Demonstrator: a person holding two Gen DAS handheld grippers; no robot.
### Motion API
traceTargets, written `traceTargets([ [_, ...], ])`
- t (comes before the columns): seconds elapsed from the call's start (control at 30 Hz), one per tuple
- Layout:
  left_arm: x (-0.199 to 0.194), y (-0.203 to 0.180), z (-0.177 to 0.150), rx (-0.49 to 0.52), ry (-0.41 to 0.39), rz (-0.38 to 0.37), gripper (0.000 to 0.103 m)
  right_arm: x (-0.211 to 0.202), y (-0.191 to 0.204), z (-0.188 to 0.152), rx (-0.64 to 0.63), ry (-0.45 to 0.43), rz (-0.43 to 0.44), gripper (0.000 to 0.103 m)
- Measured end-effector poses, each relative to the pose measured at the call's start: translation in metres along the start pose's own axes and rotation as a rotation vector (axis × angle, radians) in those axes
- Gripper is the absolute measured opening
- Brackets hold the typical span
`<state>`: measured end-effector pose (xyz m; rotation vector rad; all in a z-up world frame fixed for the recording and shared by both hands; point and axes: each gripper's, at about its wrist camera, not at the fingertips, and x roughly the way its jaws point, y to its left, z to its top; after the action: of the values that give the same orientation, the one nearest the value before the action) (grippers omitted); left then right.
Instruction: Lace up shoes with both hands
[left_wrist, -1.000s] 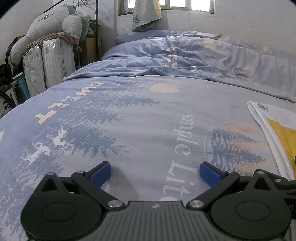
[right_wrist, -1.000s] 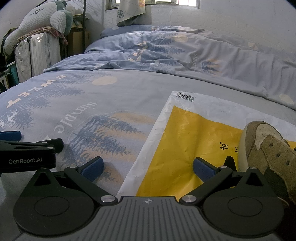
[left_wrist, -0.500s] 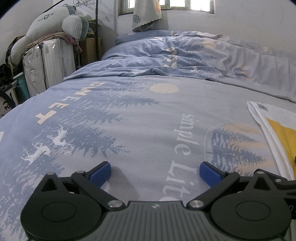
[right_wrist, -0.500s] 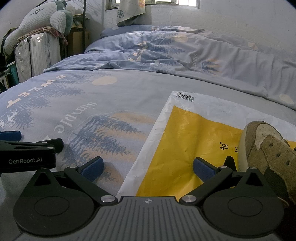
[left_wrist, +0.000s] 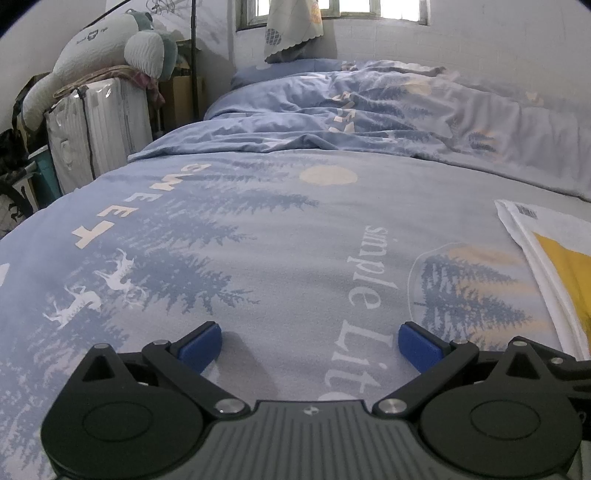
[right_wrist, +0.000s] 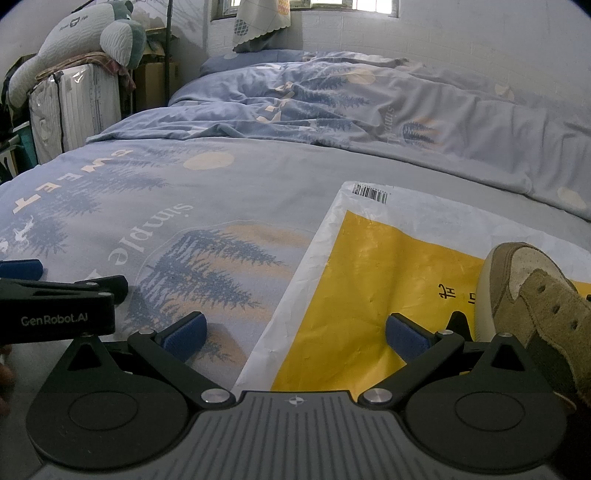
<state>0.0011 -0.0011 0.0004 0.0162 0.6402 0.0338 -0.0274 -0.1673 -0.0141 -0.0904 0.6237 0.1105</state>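
A tan suede shoe (right_wrist: 539, 306) with empty eyelets lies at the right edge of the right wrist view, on a yellow and white plastic mailer (right_wrist: 373, 273). No lace shows. My right gripper (right_wrist: 295, 338) rests low over the mailer's left edge, open, nothing between its blue pads, the shoe just to its right. My left gripper (left_wrist: 310, 347) stands open over the bare blue bedsheet (left_wrist: 258, 236); its black body (right_wrist: 55, 314) shows at the left of the right wrist view. The mailer's corner (left_wrist: 546, 240) lies to its right.
A rumpled blue duvet (left_wrist: 369, 118) is piled at the far end of the bed below a window. Left of the bed stand a wrapped white suitcase (left_wrist: 92, 129) with a plush toy (left_wrist: 110, 48) on top, and a cardboard box.
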Motion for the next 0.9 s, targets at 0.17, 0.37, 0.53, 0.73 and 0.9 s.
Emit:
traceTargets([
  [0.17, -0.005, 0.005, 0.003, -0.053, 0.029, -0.005, 0.103, -0.002, 0.003, -0.001, 0.010, -0.003, 0.003, 0.103],
  [0.37, -0.041, 0.041, 0.027, -0.378, -0.089, -0.065, 0.096, -0.031, 0.000, -0.004, 0.097, -0.022, 0.058, 0.103],
  [0.53, -0.096, 0.043, 0.045, -0.464, -0.406, -0.263, 0.098, -0.096, -0.011, 0.001, 0.106, -0.119, 0.180, 0.103],
  [0.73, -0.110, 0.014, 0.053, -0.518, -0.490, -0.507, 0.102, -0.181, -0.055, 0.011, 0.125, -0.268, 0.174, 0.103],
  [0.9, -0.099, -0.027, 0.051, -0.469, -0.387, -0.671, 0.102, -0.228, -0.120, 0.012, 0.181, -0.325, 0.086, 0.103],
])
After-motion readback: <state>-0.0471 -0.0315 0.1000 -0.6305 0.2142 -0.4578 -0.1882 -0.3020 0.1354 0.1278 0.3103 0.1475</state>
